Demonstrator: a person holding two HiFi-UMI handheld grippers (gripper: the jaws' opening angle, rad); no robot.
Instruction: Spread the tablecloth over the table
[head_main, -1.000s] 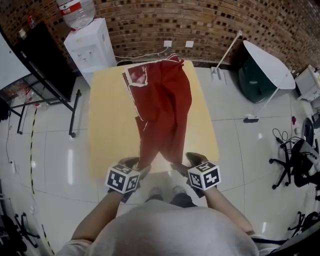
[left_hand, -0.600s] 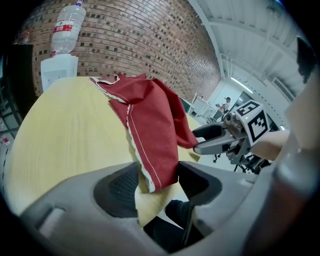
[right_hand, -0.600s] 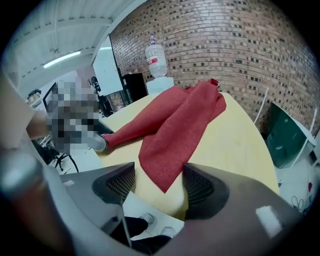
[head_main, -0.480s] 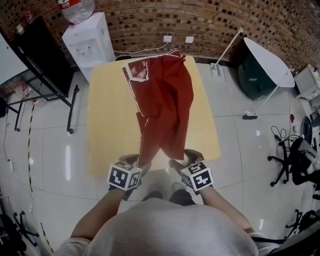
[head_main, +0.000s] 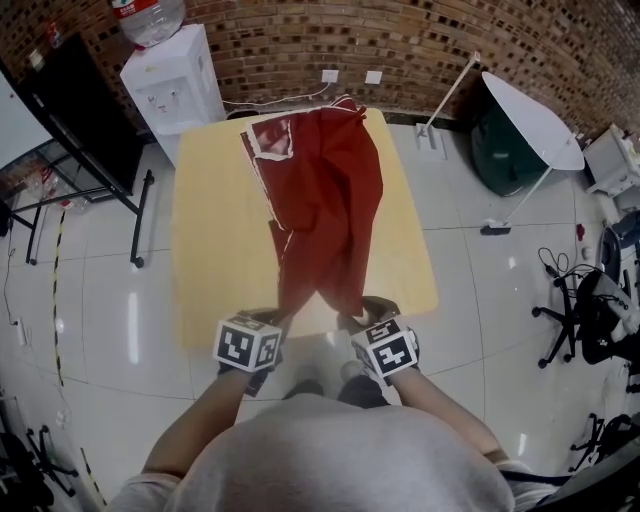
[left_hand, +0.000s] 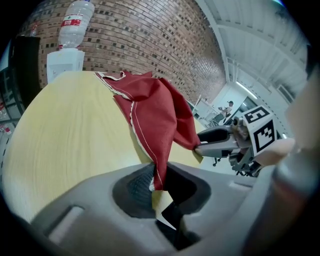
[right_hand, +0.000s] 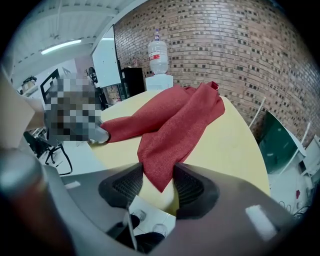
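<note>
A red tablecloth (head_main: 325, 190) lies bunched in a long strip down the middle of the yellow table (head_main: 215, 250), from the far edge to the near edge. My left gripper (head_main: 275, 320) is at the cloth's near left corner. Its jaws have just been closing and now pinch the white-edged corner (left_hand: 155, 175). My right gripper (head_main: 362, 308) is at the near right corner. Its jaws have just been closing too, but still stand apart, with the pointed cloth tip (right_hand: 157, 175) lying loose between them. The left gripper's fingers (right_hand: 97, 135) hold the other corner in the right gripper view.
A water dispenser (head_main: 165, 85) stands past the table's far left corner, against a brick wall. A black board on a stand (head_main: 90, 130) is at the left. A tilted white round tabletop (head_main: 535, 120) and office chairs (head_main: 600, 320) are at the right. The floor is glossy white tile.
Both grippers stayed at the table's near edge. Their jaws have drawn closer together around the cloth's near corners, and the right gripper has rolled and shifted slightly left.
</note>
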